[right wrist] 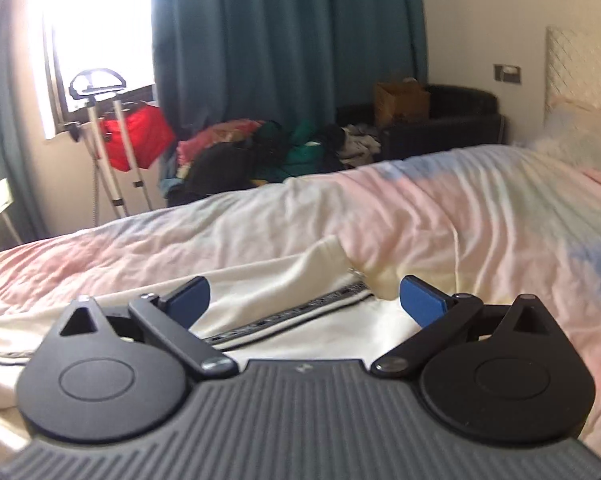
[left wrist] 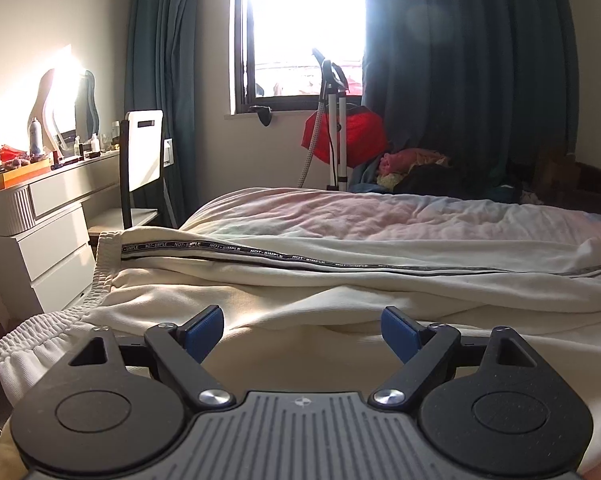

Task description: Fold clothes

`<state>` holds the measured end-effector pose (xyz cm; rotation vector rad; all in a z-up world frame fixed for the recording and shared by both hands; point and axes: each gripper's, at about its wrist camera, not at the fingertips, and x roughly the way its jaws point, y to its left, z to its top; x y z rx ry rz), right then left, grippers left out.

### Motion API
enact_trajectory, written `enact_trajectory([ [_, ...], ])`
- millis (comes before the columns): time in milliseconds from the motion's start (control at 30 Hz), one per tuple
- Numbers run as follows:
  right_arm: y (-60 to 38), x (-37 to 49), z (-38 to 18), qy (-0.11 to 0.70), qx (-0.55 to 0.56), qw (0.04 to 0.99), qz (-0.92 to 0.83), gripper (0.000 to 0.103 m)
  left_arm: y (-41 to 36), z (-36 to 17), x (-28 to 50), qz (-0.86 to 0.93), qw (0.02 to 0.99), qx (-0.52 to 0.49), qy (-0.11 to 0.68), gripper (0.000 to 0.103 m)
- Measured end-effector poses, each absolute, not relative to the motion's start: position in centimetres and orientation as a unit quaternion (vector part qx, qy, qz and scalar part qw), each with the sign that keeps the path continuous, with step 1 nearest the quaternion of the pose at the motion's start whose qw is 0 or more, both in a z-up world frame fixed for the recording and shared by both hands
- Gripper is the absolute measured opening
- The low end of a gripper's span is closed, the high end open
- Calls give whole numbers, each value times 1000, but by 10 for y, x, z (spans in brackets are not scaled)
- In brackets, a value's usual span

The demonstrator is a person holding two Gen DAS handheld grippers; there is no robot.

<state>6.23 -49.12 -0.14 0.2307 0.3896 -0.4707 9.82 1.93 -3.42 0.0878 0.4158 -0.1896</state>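
Cream track pants [left wrist: 300,280] with a black side stripe reading "NOT-SIMPLE" lie flat across the bed. The elastic waistband [left wrist: 100,276] is at the left. My left gripper [left wrist: 302,330] is open, low over the upper part of the pants near the waistband, holding nothing. In the right wrist view the leg end of the pants [right wrist: 300,280] with the stripe and a small zipper lies between the blue pads. My right gripper [right wrist: 305,300] is open just above that leg end, holding nothing.
The bed has a pink, white and blue duvet [right wrist: 460,216]. A white dresser [left wrist: 40,240] and chair [left wrist: 142,152] stand at the left. A garment steamer stand [left wrist: 336,120] with a red item and a pile of clothes [right wrist: 260,152] sit under the window and curtains.
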Motion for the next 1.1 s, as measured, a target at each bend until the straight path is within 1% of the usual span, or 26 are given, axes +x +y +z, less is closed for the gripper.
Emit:
enact_trajectory([
  [100, -443, 36, 20, 183, 111, 960, -180, 103, 19, -24, 76, -105, 975, 49, 192, 87],
  [233, -384, 3, 29, 172, 111, 971, -124, 103, 23, -12, 44, -115, 976, 39, 181, 88],
  [433, -341, -24, -3, 173, 137, 971, -87, 103, 32, -15, 17, -111, 972, 19, 206, 88],
  [533, -335, -24, -12, 187, 112, 971, -100, 103, 43, -19, 15, -106, 967, -10, 229, 88],
  [600, -334, -26, -13, 183, 94, 971, -118, 103, 46, -23, 17, -89, 967, -8, 238, 88],
  [733, -346, -28, -21, 200, 131, 965, -111, 103, 53, -30, 26, -73, 961, -19, 265, 88],
  [900, -350, -25, -27, 209, 120, 961, -134, 103, 57, -35, 33, -55, 958, -25, 281, 88],
  [1000, -357, -25, -29, 216, 129, 956, -150, 103, 76, -38, 47, -36, 946, -73, 315, 88],
  [1100, -366, -26, -32, 226, 141, 946, -187, 103, 116, -43, 73, -17, 914, -162, 370, 88],
])
